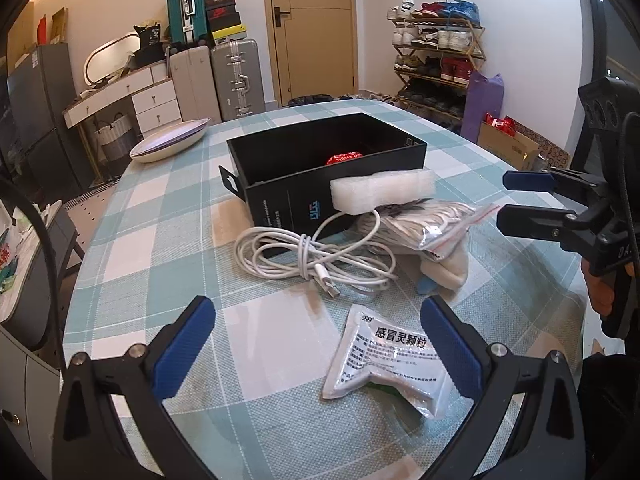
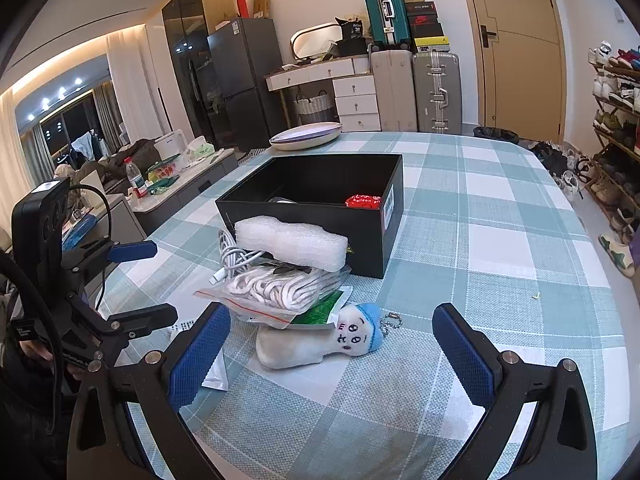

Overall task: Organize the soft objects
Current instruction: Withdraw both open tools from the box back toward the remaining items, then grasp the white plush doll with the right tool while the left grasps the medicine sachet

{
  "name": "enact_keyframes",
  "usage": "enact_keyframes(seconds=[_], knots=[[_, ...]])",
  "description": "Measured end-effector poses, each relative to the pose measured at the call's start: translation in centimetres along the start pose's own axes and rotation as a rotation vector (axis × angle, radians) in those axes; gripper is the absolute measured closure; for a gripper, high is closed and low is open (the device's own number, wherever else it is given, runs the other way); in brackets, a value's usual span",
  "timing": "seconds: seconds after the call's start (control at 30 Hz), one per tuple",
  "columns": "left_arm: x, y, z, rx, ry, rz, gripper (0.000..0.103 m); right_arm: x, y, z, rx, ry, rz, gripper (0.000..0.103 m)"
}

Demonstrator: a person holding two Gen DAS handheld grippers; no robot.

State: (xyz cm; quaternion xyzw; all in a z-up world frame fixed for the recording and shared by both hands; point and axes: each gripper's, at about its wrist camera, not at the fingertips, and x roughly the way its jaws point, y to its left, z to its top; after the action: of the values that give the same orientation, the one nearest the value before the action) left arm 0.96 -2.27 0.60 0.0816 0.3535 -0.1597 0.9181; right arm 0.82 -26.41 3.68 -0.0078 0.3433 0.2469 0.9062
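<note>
— Black box (image 2: 320,196), one, is sitting mid-frame; one foam block (image 2: 290,242) is leaning on it.
— I'm holding my left gripper (image 1: 318,344) and right gripper (image 2: 332,354) spread, pinching nothing; one plush toy (image 2: 320,340) is lying lower centre.

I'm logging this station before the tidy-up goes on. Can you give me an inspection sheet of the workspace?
Surface: table with teal-and-white checked cloth.
Job's things: black box, open, holding a red packet; white foam block on a zip bag of white cord; plush keychain doll lying partly under that pile; medicine sachet flat on the cloth.
Clutter: stacked plates at the far edge.
Grippers: left gripper open, sachet partly between its fingers; right gripper open, doll ahead of it; both hold nothing.
Cables: white USB cable, coiled, beside the box.
Surroundings: suitcases, shoe rack, door, fridge.
</note>
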Motion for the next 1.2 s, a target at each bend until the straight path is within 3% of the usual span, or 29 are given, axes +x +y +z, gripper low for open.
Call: enact_keyframes(seconds=[0.43,1.0,1.2], knots=[[0.7,-1.9,-1.3,0.061,0.075,-0.124,0.0,1.2,0.4,-0.7,-0.024,0.059,-0.001,0.0],[2.0,-2.6,-2.2,0.101,0.143,-0.103,0.0,2.1,0.7,-1.1,-0.035,0.101,0.009,0.0],[1.6,-2.9,-2.3,0.109,0.145,-0.164,0.0,2.5,0.9,-1.3,-0.045,0.122,0.016,0.0]])
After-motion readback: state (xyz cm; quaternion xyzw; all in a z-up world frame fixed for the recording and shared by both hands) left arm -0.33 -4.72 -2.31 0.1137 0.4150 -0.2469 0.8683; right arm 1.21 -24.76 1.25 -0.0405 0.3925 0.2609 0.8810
